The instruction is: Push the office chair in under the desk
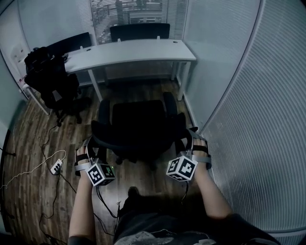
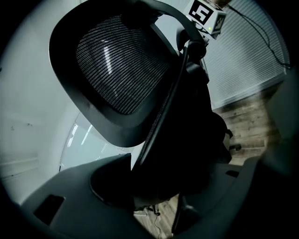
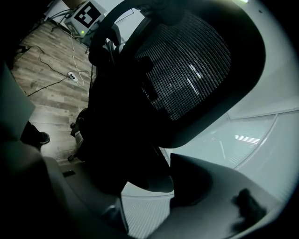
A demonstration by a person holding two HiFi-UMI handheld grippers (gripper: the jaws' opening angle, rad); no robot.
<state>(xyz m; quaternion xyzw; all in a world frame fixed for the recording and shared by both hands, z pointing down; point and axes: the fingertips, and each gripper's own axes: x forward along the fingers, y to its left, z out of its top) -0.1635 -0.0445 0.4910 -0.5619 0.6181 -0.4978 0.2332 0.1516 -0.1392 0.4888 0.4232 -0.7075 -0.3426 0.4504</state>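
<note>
- We see a small room with a wood floor [image 1: 28, 143] and pale walls.
- A long white counter [image 1: 129, 50] stands at the far end, in front of window blinds [image 1: 138, 12].
- The top of the counter looks bare and smooth.
- The black chair [image 1: 138, 127] stands on the floor on our side of the counter. It is near the counter but not under it.
- Its seat faces the counter and its back is turned to us.
- We hold the left hand-held gripper [image 1: 91, 143] on the left edge of the chair's back.
- In the left gripper view the mesh back of the chair [image 2: 121, 70] fills the picture. The left hand-held gripper [image 2: 154, 186] has one jaw on each side of the dark frame, and it grips the chair.
- We hold the right hand-held gripper [image 1: 189, 139] on the right edge of the back.
- In the right gripper view the chair [image 3: 187, 65] looms close. The right hand-held gripper [image 3: 145, 186] is closed on the frame too.
- A second chair [image 1: 52, 79] stands at the left end of the counter, with dark things piled on it.
- A third chair [image 1: 138, 31] sits behind the counter, by the blinds.
- A white power strip [image 1: 56, 166] lies on the floor to our left, with thin cords running from it.
- A ribbed wall [image 1: 267, 119] runs along our right side.
</note>
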